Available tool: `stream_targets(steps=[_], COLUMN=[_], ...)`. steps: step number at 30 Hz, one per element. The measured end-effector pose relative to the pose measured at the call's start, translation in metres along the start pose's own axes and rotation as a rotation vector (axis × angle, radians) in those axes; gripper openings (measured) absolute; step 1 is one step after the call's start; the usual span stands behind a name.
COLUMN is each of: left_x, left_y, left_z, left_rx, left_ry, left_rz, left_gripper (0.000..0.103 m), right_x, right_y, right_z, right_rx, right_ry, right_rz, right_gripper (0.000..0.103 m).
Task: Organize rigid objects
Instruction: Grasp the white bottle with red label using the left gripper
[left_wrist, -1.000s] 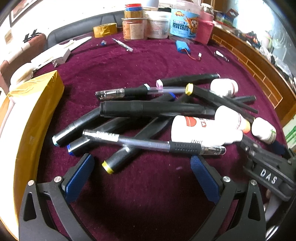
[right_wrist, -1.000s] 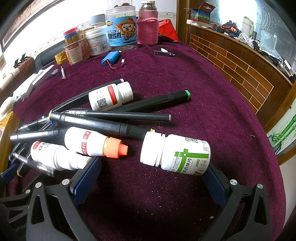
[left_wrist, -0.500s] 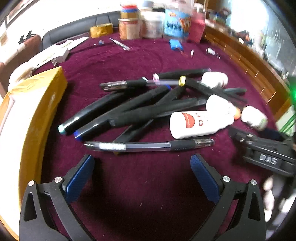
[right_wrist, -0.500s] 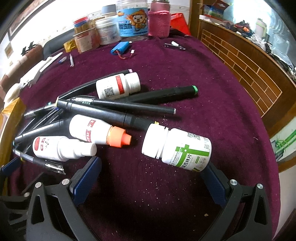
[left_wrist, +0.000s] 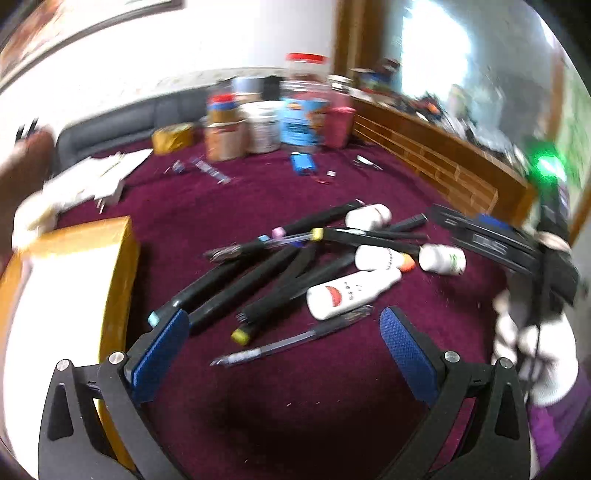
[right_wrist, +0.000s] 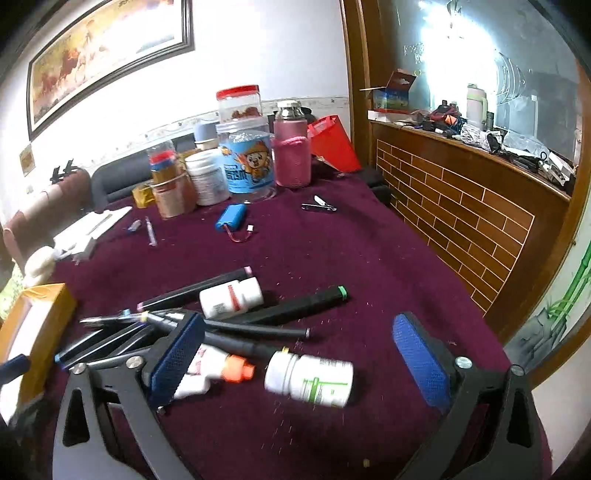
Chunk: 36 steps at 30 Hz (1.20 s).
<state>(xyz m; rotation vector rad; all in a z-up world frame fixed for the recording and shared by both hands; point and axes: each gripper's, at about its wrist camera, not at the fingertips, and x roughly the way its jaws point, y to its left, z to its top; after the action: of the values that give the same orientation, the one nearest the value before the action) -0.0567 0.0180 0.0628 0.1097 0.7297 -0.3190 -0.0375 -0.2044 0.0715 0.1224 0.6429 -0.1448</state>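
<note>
A heap of black markers (left_wrist: 258, 280) lies on the maroon cloth, with several white bottles at its right end. My left gripper (left_wrist: 284, 354) hangs open above the cloth, and a clear pen (left_wrist: 291, 341) lies loose on the cloth beneath the gap. My right gripper (right_wrist: 299, 358) has its jaws wide and closing. A green-labelled bottle (right_wrist: 314, 378) lies on its side on the cloth between them, and neither pad touches it. An orange-capped bottle (right_wrist: 218, 369) is partly hidden behind the left finger. In the left wrist view the right gripper (left_wrist: 498, 240) shows at the right edge.
A yellow box (left_wrist: 74, 295) stands at the left of the heap. Jars and tubs (right_wrist: 243, 166) crowd the table's far end, with a blue battery pack (right_wrist: 231, 219) and a nail clipper (right_wrist: 319, 206) in front. A brick-patterned wooden counter (right_wrist: 461, 221) borders the right side.
Both grippers have lifted and tilted upward, so the heap looks farther off and more of the room shows. The right jaws have narrowed slightly around the green-labelled bottle.
</note>
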Motion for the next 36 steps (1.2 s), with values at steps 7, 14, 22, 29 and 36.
stream_targets(steps=[7, 14, 22, 29, 36], left_x=[0.04, 0.084, 0.074, 0.089, 0.066], left_y=[-0.048, -0.079, -0.067, -0.078, -0.034], left_z=[0.024, 0.023, 0.028, 0.016, 0.026], left_rx=[0.2, 0.302, 0.216, 0.351, 0.116], left_ry=[0.015, 0.158, 0.215, 0.202, 0.188], left_rz=[-0.046, -0.061, -0.202, -0.117, -0.247], left_gripper=[0.103, 0.061, 0.052, 0.05, 0.03], right_x=[0.031, 0.032, 0.035, 0.038, 0.042], right_y=[-0.017, -0.022, -0.026, -0.029, -0.03], right_z=[-0.01, -0.014, -0.016, -0.016, -0.017], right_rx=[0.073, 0.091, 0.109, 0.127, 0.135], right_ry=[0.072, 0.093, 0.117, 0.138, 0.155], right_rz=[0.064, 0.104, 0.123, 0.124, 0.117], right_gripper=[0.079, 0.079, 0.08, 0.08, 0.08])
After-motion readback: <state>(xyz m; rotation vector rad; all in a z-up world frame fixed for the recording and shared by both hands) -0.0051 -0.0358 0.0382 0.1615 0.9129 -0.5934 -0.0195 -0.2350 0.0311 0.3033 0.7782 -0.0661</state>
